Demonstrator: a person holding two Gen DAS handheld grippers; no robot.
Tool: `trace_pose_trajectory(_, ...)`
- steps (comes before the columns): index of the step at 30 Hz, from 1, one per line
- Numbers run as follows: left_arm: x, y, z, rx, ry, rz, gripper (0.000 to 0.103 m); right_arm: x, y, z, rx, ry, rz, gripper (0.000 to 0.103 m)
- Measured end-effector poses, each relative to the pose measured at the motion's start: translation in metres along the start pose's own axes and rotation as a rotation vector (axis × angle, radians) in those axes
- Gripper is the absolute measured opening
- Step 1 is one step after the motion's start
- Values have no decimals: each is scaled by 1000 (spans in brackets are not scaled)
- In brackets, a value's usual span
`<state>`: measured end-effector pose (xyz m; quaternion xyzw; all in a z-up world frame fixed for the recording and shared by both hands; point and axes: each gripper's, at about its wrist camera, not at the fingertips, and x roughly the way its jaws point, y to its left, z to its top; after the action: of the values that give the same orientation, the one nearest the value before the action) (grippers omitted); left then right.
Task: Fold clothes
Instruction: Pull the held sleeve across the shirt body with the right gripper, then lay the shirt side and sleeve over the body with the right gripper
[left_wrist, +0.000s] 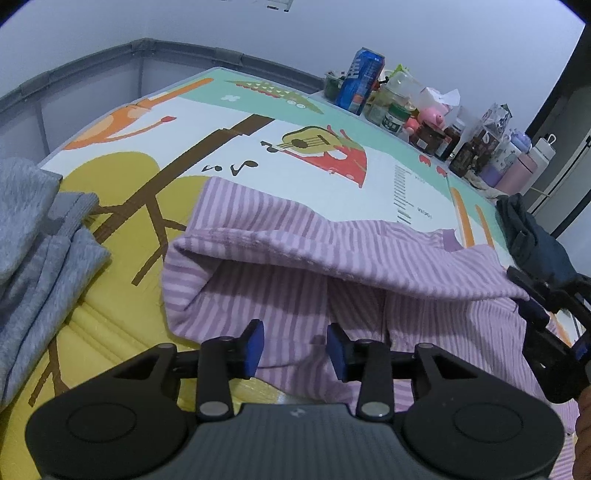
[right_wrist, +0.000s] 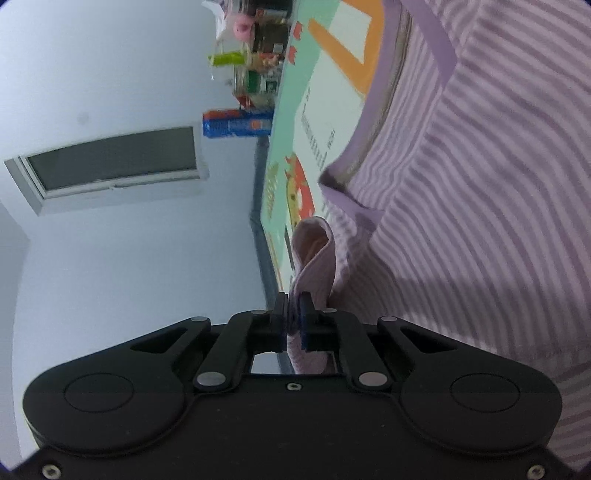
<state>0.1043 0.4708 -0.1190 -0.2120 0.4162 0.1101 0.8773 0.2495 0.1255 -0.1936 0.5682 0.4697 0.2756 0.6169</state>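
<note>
Striped lilac shirt (left_wrist: 295, 258), soft ribbed knit, fold pinched in right gripper (right_wrist: 294, 317)

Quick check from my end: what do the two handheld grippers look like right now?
Both match: the left gripper and right gripper have matte black bodies, two round caps, silver pivot rivets on black linkage bars, and blue pads on the fingers. No cables visible.

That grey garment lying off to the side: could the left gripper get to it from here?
Probably yes: the left gripper is open and empty, and only bare mat separates it from the grey garment.
</note>
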Motion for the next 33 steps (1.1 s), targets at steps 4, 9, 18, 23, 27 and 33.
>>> trace_pose_trajectory(4, 0, -2, -1, 2, -2, 3, 45, 2, 7, 0, -92, 31, -83, 11)
trace_pose_trajectory(9, 0, -3, -1, 6, -4, 8, 45, 11, 17, 2, -155, 56, -164, 15)
trace_pose_trajectory(18, 1, -3, 0, 6, -1, 10, 46, 12, 27, -8, -243, 15, -272, 5)
trace_pose_trajectory(23, 1, -5, 0, 5, -2, 19, 47, 6, 38, -9, -229, -12, -163, 4)
trace_pose_trajectory(27, -1, -8, 1, -3, 1, 22, 50, -3, 47, -1, -170, -46, -43, 4)
trace_pose_trajectory(33, 0, -16, 0, 2, 2, 34, 52, -32, 53, 17, -135, -135, 62, 4)
